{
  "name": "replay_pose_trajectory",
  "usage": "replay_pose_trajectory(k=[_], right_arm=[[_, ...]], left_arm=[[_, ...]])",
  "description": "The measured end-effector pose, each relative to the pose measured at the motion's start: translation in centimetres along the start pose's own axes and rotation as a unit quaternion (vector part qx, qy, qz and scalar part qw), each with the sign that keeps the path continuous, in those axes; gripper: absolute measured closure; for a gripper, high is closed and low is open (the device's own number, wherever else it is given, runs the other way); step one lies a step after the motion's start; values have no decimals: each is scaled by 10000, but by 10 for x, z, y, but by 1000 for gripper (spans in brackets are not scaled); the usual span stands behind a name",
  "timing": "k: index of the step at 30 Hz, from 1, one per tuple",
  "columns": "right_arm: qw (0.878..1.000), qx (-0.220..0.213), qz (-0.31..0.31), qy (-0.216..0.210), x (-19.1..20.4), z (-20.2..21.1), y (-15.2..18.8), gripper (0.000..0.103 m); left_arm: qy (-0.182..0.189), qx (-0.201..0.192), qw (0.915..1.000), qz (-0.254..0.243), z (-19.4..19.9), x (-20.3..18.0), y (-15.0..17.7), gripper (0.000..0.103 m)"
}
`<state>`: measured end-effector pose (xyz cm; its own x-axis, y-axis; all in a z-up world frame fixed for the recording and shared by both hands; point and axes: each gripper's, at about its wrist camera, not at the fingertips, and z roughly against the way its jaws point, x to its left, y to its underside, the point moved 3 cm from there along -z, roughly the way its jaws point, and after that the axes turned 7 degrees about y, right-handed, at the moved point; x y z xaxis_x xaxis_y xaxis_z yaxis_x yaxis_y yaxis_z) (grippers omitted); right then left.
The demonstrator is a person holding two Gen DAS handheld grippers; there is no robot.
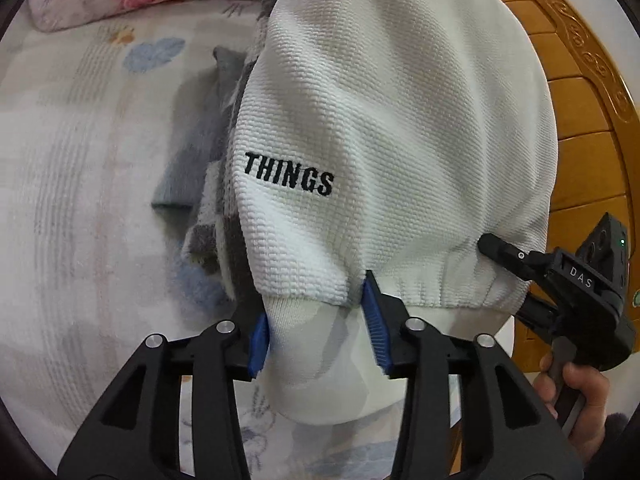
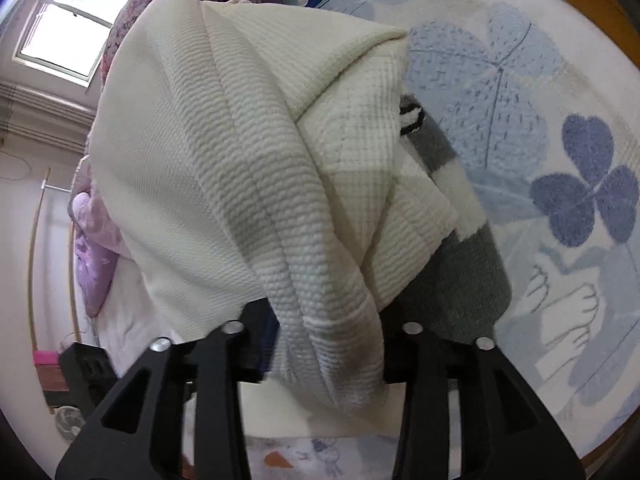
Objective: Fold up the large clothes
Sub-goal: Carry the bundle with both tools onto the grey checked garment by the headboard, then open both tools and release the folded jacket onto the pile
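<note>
Left gripper (image 1: 318,328) jaws partly open, white sweater (image 1: 392,120) cuff sitting between the blue pads (image 1: 259,346), not clamped. Right gripper (image 2: 324,344) also part open, a thick fold of sweater bunched between its jaws; pads hidden, can't confirm a pinch. Sweater lies over grey clothes (image 2: 460,280) on the bed (image 1: 80,200).

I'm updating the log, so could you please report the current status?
Left tongs open around the white waffle-knit sweatshirt cuff. Right tongs hidden under its fold, state unclear. Grey-and-white fuzzy garment underneath.
</note>
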<state>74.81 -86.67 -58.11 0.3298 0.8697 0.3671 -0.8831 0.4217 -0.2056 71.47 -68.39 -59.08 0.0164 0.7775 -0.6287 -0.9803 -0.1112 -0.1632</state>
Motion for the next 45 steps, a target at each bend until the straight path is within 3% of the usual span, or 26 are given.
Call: replay_pose_trajectory(k=[2,3,4,7,19,34,45], right_arm=[[9999,54,-40,115,-4,-4,7,48],[9998,62,-73,145,-8,-1,6,43],[9997,91,-86,227,-12,-1,9,40],[9991,40,-85,413,-19,2,14,36],[9952,-157,129,959,-14,23,35,33],[9879,-215,508,1448,12,55,49,33],[9898,-479,526,1231,30,87,56,31]], left_arm=[[-57,-16,10000,41,0,1,-2,49],[-179,-51,9998,75,1,4,-3,32],[-279,-125,9995,102,5,8,-3,24],[-407,-177,9987,248,13,13,-5,16],[-953,306,9947,243,24,32,38,15],[-930,-211,9954,-116,67,-16,43,14],[-879,-551,9942,-277,97,-39,45,14]])
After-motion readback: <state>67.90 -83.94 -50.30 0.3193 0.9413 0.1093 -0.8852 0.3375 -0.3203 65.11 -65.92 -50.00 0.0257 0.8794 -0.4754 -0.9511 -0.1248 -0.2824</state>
